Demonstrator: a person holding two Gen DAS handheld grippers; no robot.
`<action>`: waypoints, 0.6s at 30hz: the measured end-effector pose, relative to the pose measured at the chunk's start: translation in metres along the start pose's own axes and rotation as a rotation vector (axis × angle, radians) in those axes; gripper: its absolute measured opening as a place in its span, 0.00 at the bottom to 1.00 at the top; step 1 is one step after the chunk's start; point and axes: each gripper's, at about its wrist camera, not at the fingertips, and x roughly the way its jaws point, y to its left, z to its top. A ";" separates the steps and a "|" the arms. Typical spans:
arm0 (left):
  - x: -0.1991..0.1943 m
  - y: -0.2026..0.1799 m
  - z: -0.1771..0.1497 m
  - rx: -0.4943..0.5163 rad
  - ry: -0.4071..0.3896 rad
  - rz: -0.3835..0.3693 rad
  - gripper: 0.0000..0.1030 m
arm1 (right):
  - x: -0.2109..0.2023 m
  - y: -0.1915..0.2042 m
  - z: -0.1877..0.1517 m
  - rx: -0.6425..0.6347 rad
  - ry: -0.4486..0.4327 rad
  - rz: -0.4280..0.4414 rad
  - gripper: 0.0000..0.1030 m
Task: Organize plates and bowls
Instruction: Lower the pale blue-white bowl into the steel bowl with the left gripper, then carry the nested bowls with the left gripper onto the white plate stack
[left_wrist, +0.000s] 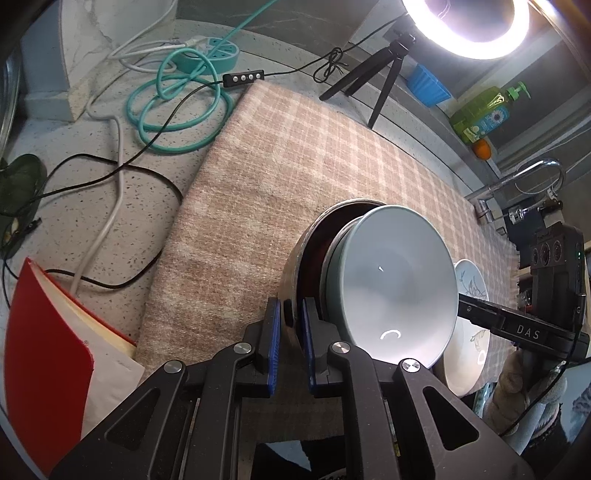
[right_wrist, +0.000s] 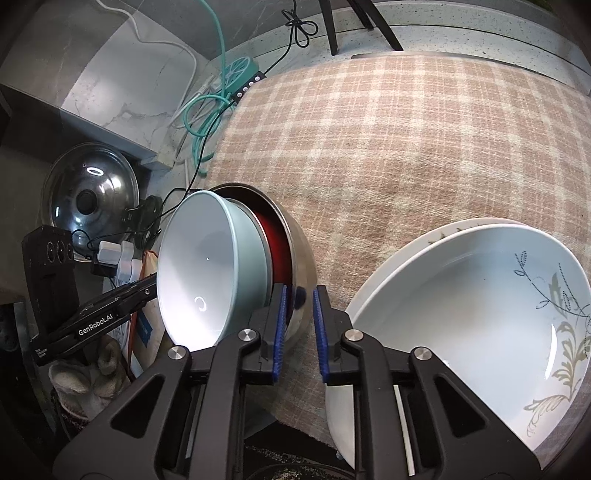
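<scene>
A nested stack stands tilted on its side over the plaid cloth (left_wrist: 258, 166): a steel bowl (left_wrist: 292, 258) outermost, a red bowl (left_wrist: 314, 254) in it, and a pale teal bowl (left_wrist: 391, 280) innermost. My left gripper (left_wrist: 290, 307) is shut on the steel bowl's rim. My right gripper (right_wrist: 300, 295) is shut on the opposite rim of the steel bowl (right_wrist: 302, 251), beside the teal bowl (right_wrist: 195, 266). Each gripper shows in the other's view, reaching the stack from the side. Two white floral plates (right_wrist: 461, 314) lie stacked on the cloth at the right.
A ring light (left_wrist: 465, 26) on a tripod (left_wrist: 384, 77) stands behind the cloth. Teal and black cables (left_wrist: 177, 103) and a power strip lie at the back left. A red book (left_wrist: 44, 354) is at the front left, a pot lid (right_wrist: 88, 192) further left, a faucet (left_wrist: 532, 181) right.
</scene>
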 end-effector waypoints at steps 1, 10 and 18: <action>0.001 0.000 0.000 -0.001 0.000 0.001 0.09 | 0.001 0.000 0.000 -0.002 0.003 0.000 0.11; -0.001 -0.002 0.001 0.010 -0.003 0.013 0.09 | 0.002 0.004 0.002 -0.014 0.007 -0.014 0.11; -0.009 -0.012 0.003 0.021 -0.016 0.012 0.09 | -0.010 0.002 0.002 -0.014 -0.006 -0.011 0.11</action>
